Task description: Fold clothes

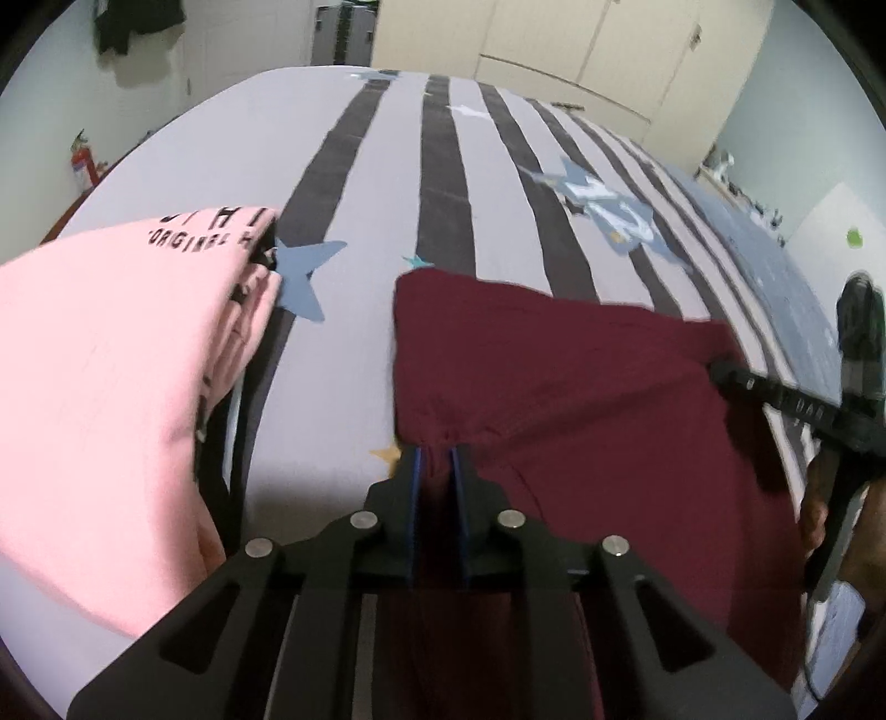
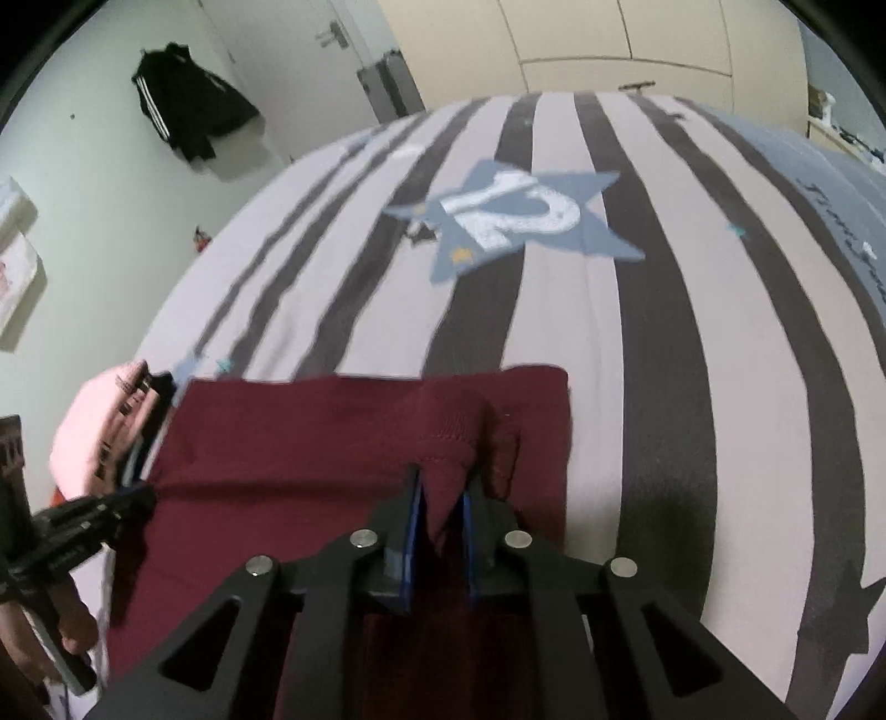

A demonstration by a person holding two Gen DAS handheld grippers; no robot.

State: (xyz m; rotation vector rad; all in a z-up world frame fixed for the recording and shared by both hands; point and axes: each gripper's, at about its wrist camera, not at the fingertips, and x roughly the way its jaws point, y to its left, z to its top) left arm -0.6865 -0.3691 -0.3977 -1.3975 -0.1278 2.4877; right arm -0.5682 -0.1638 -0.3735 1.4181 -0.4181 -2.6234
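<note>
maroon cloth pinched at both near corners

maroon garment (image 1: 554,376) is lying spread on the striped bedspread (image 1: 387,166), its far edge running straight across the grey and dark stripes. the left gripper (image 1: 437,451) is pinching a bunched bit of the garment's near left edge, its blue-lined fingers (image 1: 416,471) sitting close together with a puckered fold of cloth squeezed between them. the right gripper (image 2: 443,487) is clamping a gathered fold near the garment's right side, where a ribbed hem is humping up just beyond its tips. in the right wrist view the left gripper (image 2: 111,507) is showing at the garment's left edge, held by a hand (image 2: 72,620) low in the corner. in the left wrist view the right gripper (image 1: 725,371) is reaching in from the right onto the cloth.

a folded pink garment (image 1: 111,387) with black lettering is sitting on the bedspread to the left of the maroon one, apart from it, with a strip of sheet showing between them. a blue star (image 1: 304,271) printed on the bedspread is peeking out just beside the pink stack. a larger blue star with a white number (image 2: 515,213) is lying farther up the bed. a black jacket (image 2: 188,105) is hanging on the wall beside a door, and pale wardrobe doors (image 2: 609,39) are standing beyond the foot of the bed.
</note>
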